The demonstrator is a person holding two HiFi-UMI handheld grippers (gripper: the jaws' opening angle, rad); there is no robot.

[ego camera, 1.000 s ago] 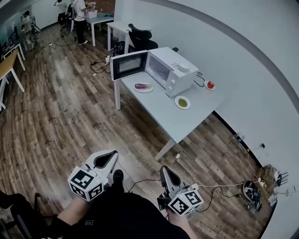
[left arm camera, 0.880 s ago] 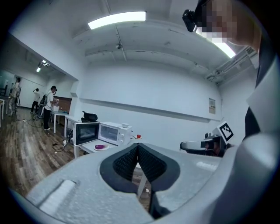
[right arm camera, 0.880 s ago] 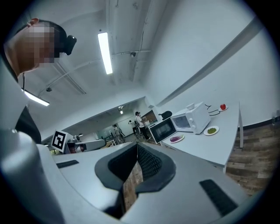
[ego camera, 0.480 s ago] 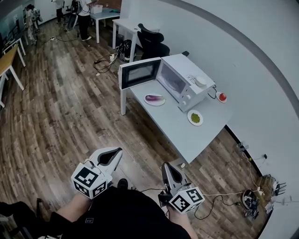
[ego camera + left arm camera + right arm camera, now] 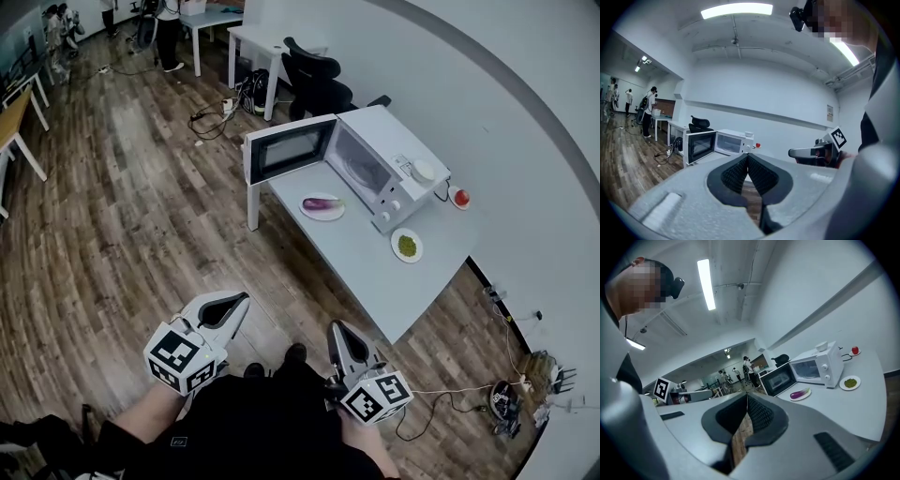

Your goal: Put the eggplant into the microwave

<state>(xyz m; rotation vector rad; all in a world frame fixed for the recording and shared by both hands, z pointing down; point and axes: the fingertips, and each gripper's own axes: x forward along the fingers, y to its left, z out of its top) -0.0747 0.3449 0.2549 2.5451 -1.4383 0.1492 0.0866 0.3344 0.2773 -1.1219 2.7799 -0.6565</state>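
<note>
Purple eggplant (image 5: 322,203), on a white plate (image 5: 324,217) on the desk (image 5: 366,264) just before the open microwave (image 5: 398,141), long axis across the frame, sits upper centre, well apart from left gripper (image 5: 238,299) and right gripper (image 5: 336,329), both with jaws together and empty, the right almost directly below it.

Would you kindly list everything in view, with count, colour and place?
Table: one, grey, by the white wall.
Microwave: one, white, door open, on the table.
Eggplant: one, purple, on a white plate before the microwave.
Green food: one heap, on a second white plate beside the microwave.
Red round thing: one, on a small dish by the wall.
Bowl: one, white, atop the microwave.
Office chair: one, black, beyond the table.
Cables: a tangle, on the wooden floor.
People: a few, at the far back.
Left gripper: one, grey, shut, empty.
Right gripper: one, grey, shut, empty.
</note>
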